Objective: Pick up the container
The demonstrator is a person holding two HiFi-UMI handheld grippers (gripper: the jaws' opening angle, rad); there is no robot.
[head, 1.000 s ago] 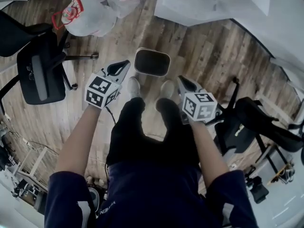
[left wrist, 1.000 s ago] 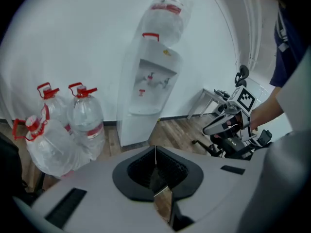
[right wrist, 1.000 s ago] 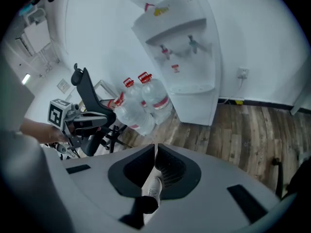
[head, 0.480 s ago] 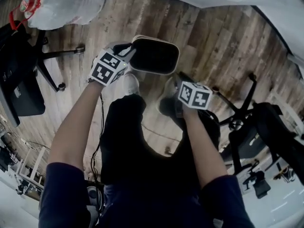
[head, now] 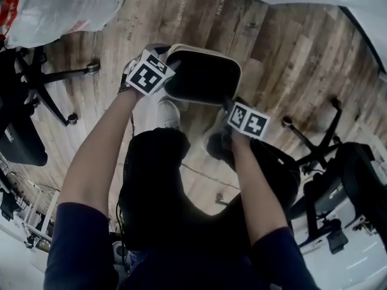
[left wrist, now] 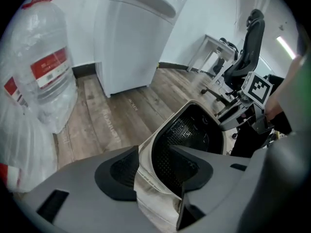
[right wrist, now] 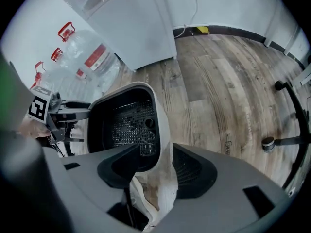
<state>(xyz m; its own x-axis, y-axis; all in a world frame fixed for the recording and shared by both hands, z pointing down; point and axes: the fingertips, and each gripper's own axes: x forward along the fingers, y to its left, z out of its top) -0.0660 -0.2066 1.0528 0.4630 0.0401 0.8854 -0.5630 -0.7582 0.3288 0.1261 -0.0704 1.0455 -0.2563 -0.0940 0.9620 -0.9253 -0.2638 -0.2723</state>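
Observation:
The container (head: 202,77) is a white bin with a black mesh lining, standing on the wooden floor in front of the person's feet. My left gripper (head: 171,65) is at its left rim. In the left gripper view my left gripper (left wrist: 153,154) has its jaws either side of the container (left wrist: 187,135) wall, one inside and one outside. My right gripper (head: 228,106) is at the near right rim and straddles the container (right wrist: 129,125) wall the same way. The jaws of both grippers have just been opening and stand wide, not clamped on the rim.
Large water bottles (head: 60,5) lie at the far left, next to a white cabinet (left wrist: 141,33). Office chairs stand at the left (head: 24,101) and the right (head: 338,180). The person's shoes (head: 169,113) are just behind the container.
Both grippers have dropped from above the legs down to the container and their jaws have opened. Each now straddles the rim. The head view has come closer to the floor.

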